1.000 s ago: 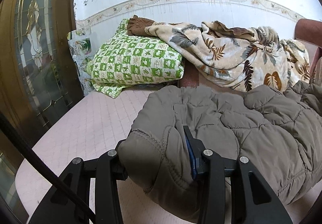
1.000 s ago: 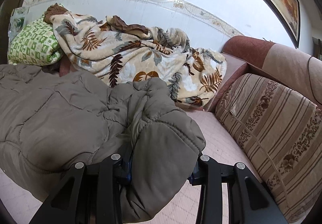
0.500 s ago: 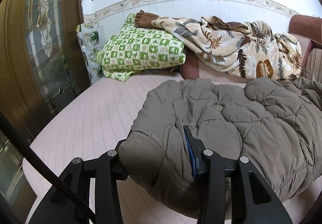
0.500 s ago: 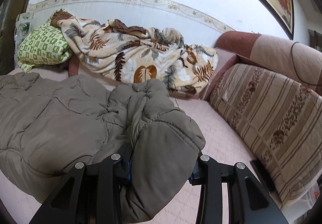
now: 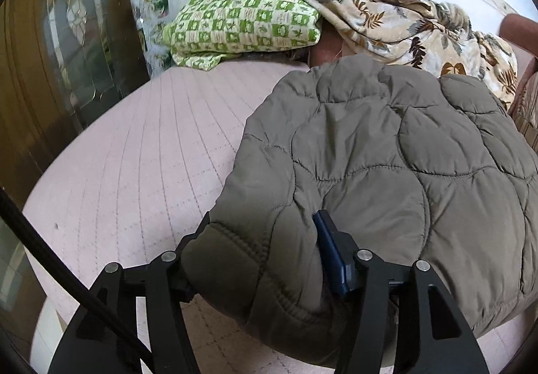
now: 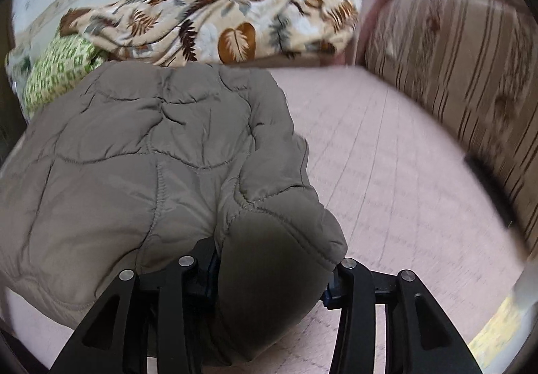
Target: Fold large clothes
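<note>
Soft daylight, fisheye-bent edges, motion blur in right wrist view.

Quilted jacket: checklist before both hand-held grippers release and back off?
1. Quilted jacket resting on the pink cover: ok for the far part; cannot tell for the near edge under the jaws.
2. Left hand-held gripper clear of fabric: not ok. Its jaws have just been opening, but the jacket fills the gap.
3. Right hand-held gripper clear of fabric: not ok, same state.
4. Jacket apart from the leaf-print blanket: cannot tell.
5. Jacket apart from the striped cushion: ok.
</note>
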Demonstrator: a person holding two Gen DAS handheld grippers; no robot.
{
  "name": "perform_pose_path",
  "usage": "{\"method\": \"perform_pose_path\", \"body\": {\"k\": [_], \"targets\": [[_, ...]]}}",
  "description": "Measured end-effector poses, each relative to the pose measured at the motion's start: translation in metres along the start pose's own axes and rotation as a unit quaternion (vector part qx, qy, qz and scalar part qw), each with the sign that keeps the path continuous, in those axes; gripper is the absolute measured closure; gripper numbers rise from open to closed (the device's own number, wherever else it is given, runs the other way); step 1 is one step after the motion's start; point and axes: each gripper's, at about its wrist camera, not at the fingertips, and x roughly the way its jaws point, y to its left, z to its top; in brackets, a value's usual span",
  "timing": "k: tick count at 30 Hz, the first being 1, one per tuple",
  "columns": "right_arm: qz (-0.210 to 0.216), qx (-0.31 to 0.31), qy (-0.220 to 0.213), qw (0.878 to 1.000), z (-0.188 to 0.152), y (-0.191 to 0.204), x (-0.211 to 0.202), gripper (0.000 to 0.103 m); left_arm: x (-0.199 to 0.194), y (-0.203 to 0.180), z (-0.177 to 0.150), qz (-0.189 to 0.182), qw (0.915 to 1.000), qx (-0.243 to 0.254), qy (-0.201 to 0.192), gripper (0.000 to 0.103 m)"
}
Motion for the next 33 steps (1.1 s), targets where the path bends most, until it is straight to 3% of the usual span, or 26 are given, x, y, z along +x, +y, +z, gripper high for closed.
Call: {"method": "perform_pose_path", "body": {"k": [6, 9, 10, 13, 16, 18, 20, 23, 27, 28, 30, 33], "targets": [[0.074, 0.103, 0.034, 0.991, -0.006, -0.035, 0.002, 0.038, -0.009, 0.019, -0.004, 0.009, 0.9992, -0.039, 0.0, 0.021], [0.127, 0.173, 0.037, 0.976, -0.012, -0.059, -0.015, 0.037, -0.028, 0.039, -0.003, 0.019, 0.9968, -0.072, -0.03, 0.021], [0.134, 0.184, 0.032, 0.973, -0.017, -0.064, -0.024, 0.037, -0.036, 0.046, -0.003, 0.037, 0.9944, -0.089, -0.043, 0.021], [0.116, 0.188, 0.009, 0.975, -0.025, -0.067, -0.049, 0.035, -0.054, 0.058, 0.0, 0.065, 0.9875, -0.117, -0.083, 0.021], [0.08, 0.182, -0.026, 0.98, -0.027, -0.071, -0.071, 0.034, -0.066, 0.055, 0.003, 0.078, 0.9841, -0.11, -0.116, 0.021], [0.051, 0.171, -0.068, 0.982, -0.024, -0.072, -0.086, 0.034, -0.071, 0.046, 0.004, 0.065, 0.9844, -0.095, -0.133, 0.021], [0.054, 0.128, -0.091, 0.986, -0.018, -0.06, -0.093, 0.034, -0.072, 0.026, 0.002, 0.04, 0.9881, -0.055, -0.138, 0.021], [0.115, 0.077, -0.091, 0.986, -0.014, -0.032, -0.086, 0.051, -0.064, -0.004, -0.002, 0.013, 0.9914, 0.0, -0.13, 0.021], [0.074, 0.049, -0.042, 0.995, -0.017, -0.02, -0.053, 0.056, -0.025, -0.016, -0.006, 0.008, 0.9985, 0.019, -0.05, 0.021], [0.069, 0.062, -0.009, 0.996, -0.018, -0.024, -0.037, 0.056, -0.011, -0.017, -0.008, 0.007, 0.9996, 0.021, -0.019, 0.02], [0.089, 0.091, 0.037, 0.991, -0.023, -0.032, -0.014, 0.055, -0.004, -0.016, -0.007, 0.007, 0.9998, 0.017, -0.011, 0.019], [0.075, 0.082, 0.036, 0.993, -0.025, -0.028, -0.015, 0.055, -0.01, -0.019, -0.005, 0.018, 0.9994, 0.019, -0.024, 0.019]]}}
